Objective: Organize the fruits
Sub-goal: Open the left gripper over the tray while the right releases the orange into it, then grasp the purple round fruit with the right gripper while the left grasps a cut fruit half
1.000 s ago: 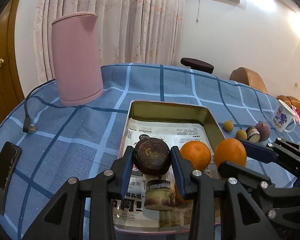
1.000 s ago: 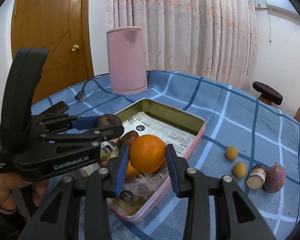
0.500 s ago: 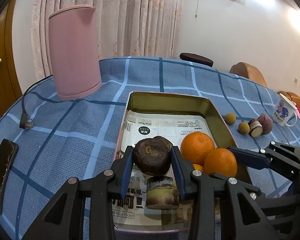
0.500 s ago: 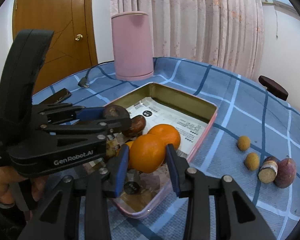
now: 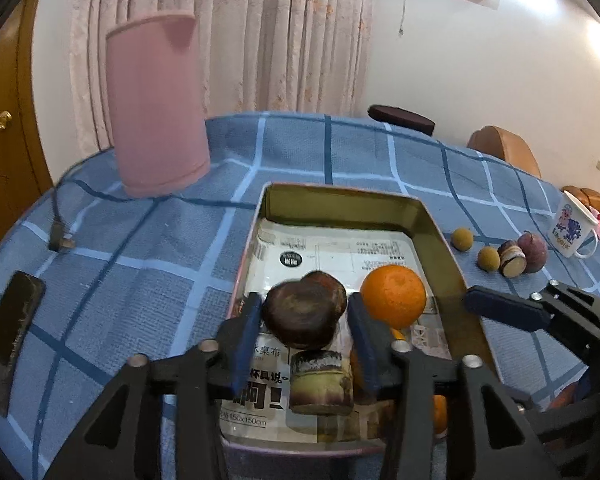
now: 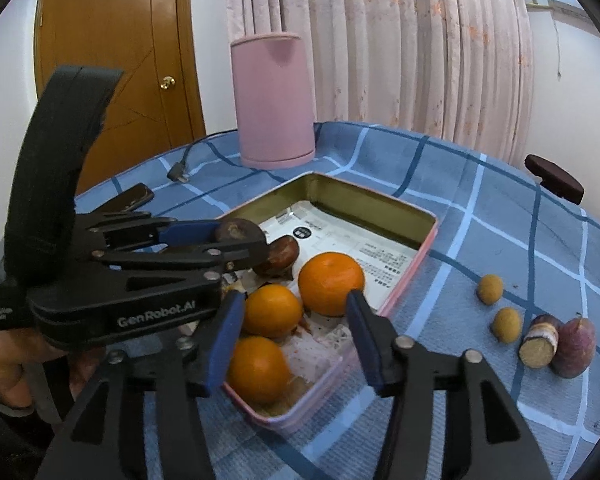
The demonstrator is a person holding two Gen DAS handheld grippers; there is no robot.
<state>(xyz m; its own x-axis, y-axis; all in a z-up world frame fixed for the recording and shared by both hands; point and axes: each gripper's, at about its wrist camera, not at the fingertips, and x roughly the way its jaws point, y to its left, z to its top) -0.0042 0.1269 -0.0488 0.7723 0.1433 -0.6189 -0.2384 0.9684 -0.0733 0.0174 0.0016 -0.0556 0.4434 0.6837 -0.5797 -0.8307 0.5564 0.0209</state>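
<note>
Leftmost on the checked blue worktop [image 5: 172,248], well to the left of the tin tray [image 5: 436,240], a dark phone [image 5: 10,336] lies flat, with a cable plug [image 5: 62,242] beyond it and a tall pink kettle [image 5: 156,108] standing behind the tray's far left corner. Over the tray's left side the left gripper [image 5: 302,322] is closed on a dark brown fruit [image 5: 300,316], which it holds above the paper lining; a second brown fruit [image 5: 328,284] sits just behind it, and a cut piece with a pale face [image 5: 320,376] lies in the tray below. Printing on the lining reads "150x150cm" near the tray's near edge, along with large Chinese characters I cannot fully read. In the right wrist view the left tool's body carries the words "GenRobot.AI" and a small label, "Data Acquisition System".

Further right, three oranges rest inside the tray: one [image 6: 330,284] towards the middle, one [image 6: 272,310] beside it, one [image 6: 258,368] at the near corner. The right gripper [image 6: 292,338] stands wide apart over the near edge of the tray, gripping nothing. Right of the tray, on the cloth, lie two small tan fruits [image 6: 490,288] [image 6: 507,324], then a cut purple piece [image 6: 540,340] touching a whole purple fruit [image 6: 572,346]. Farthest right stands a white mug [image 5: 572,230] with a blue cartoon print.
</note>
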